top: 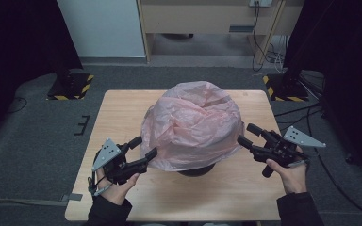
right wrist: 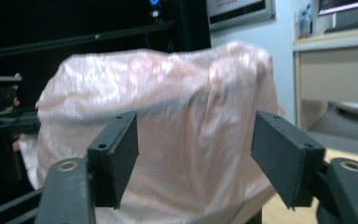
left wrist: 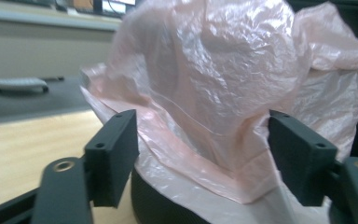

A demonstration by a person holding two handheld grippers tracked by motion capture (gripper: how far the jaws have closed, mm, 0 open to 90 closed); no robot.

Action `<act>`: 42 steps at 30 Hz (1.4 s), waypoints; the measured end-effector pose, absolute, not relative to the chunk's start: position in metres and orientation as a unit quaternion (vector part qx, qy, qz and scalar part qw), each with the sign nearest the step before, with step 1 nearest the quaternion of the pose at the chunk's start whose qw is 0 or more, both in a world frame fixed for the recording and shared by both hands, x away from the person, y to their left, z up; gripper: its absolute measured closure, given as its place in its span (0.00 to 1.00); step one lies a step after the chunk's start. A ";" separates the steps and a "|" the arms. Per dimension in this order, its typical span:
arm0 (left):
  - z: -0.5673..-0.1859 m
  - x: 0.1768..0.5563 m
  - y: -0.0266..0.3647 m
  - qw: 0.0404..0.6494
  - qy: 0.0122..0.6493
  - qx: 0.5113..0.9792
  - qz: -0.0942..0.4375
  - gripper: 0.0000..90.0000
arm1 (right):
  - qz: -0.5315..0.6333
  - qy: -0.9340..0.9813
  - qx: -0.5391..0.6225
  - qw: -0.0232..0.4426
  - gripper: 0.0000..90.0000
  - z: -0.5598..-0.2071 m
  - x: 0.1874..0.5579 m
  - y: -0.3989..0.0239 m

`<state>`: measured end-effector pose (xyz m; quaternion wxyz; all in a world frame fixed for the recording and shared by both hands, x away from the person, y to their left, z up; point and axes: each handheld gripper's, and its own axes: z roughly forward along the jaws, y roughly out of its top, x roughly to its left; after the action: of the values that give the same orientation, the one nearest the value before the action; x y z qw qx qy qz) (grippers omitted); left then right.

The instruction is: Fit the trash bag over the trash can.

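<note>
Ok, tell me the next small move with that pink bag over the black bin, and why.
Probably close the left gripper on the pink bag hem. Both grippers, the right gripper too, stand open beside it, gripping nothing, and the bag sits bunched high with the black bin showing below.

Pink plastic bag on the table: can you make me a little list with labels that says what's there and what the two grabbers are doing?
bag: pink plastic bag, crumpled, puffed up, draped over a dark round container
container: only its bottom edge peeks out
table: light wooden table
left gripper: jaws open, at the bag's lower left edge, bag between them but not pinched
right gripper: jaws open, beside the bag's right side
held: nothing
</note>
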<state>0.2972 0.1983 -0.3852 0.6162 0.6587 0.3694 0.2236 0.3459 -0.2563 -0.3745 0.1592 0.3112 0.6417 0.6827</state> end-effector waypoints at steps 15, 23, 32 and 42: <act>-0.404 0.295 0.231 0.613 0.415 0.628 0.240 0.16 | 0.707 0.602 0.323 0.181 0.27 -0.328 0.375 -0.238; -0.402 0.295 0.237 0.602 0.426 0.615 0.279 0.16 | 0.700 0.605 0.328 0.188 0.26 -0.297 0.395 -0.211; -0.441 0.304 0.250 0.524 0.476 0.650 0.276 0.17 | 0.683 0.627 0.319 0.196 0.24 -0.270 0.415 -0.178; -0.467 0.311 0.246 0.478 0.483 0.693 0.240 0.19 | 0.663 0.657 0.301 0.197 0.24 -0.244 0.441 -0.128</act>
<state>0.3113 0.2456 -0.4673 0.4778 0.6932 0.4831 0.2402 0.4412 -0.1279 -0.2442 0.1970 0.3014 0.6568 0.6626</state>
